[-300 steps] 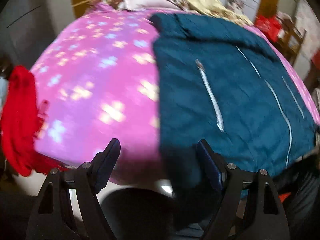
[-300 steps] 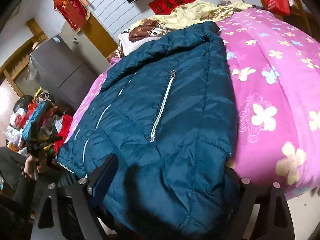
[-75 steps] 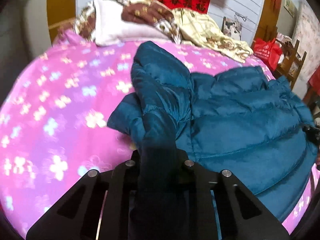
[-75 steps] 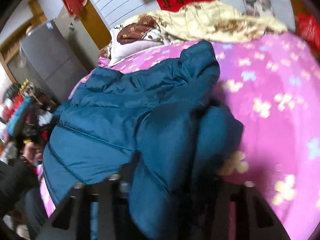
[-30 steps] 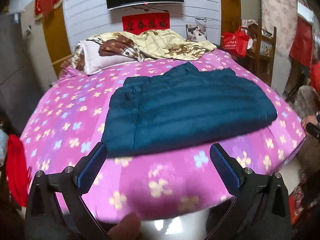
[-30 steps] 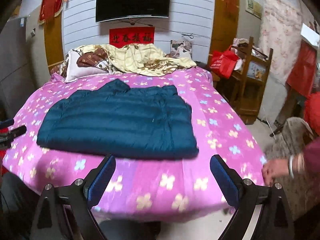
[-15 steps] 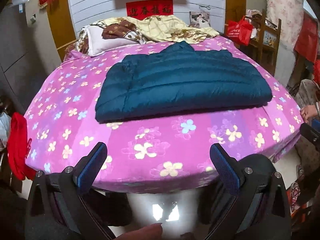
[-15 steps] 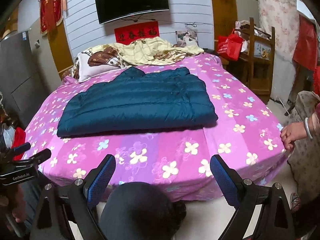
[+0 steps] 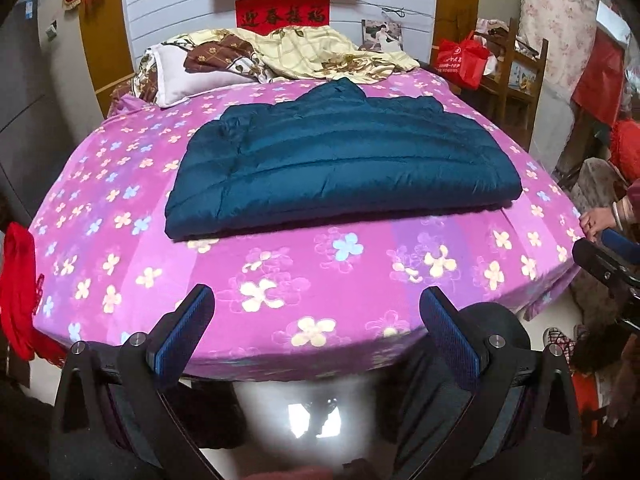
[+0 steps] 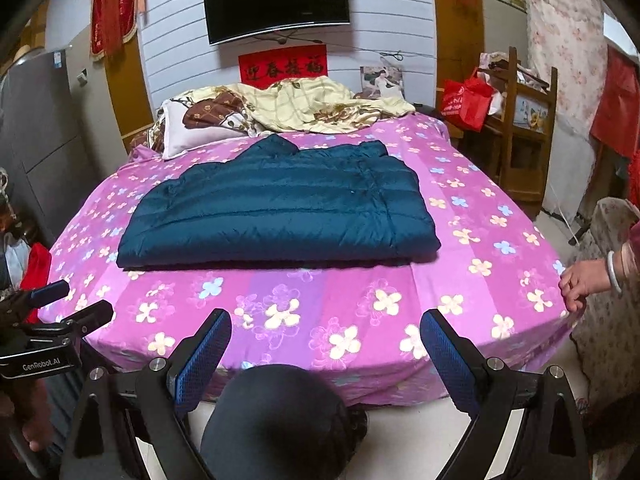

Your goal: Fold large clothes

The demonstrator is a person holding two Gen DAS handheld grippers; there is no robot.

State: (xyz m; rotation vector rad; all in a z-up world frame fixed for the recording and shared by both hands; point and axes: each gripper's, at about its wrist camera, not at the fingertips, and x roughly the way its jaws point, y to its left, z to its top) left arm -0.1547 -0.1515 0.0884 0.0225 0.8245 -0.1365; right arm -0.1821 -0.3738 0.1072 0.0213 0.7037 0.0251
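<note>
A dark teal puffer jacket [image 9: 340,164] lies folded into a flat rectangle in the middle of the bed [image 9: 320,280], which has a pink flowered cover. It also shows in the right wrist view [image 10: 280,212]. My left gripper [image 9: 316,332] is open and empty, held back off the foot of the bed. My right gripper [image 10: 324,352] is open and empty too, also well short of the jacket. The left gripper shows at the left edge of the right wrist view [image 10: 52,312].
A pillow [image 9: 200,76] and a crumpled yellow quilt [image 9: 320,52] lie at the head of the bed. A red cloth [image 9: 18,292] hangs at the left. Another person's hand [image 10: 580,284] rests on the bed's right edge. A wooden shelf [image 10: 524,128] stands at right.
Both grippers have let go of the jacket and pulled back from the bed. In the last half second they drew slightly further away; the jacket lies still.
</note>
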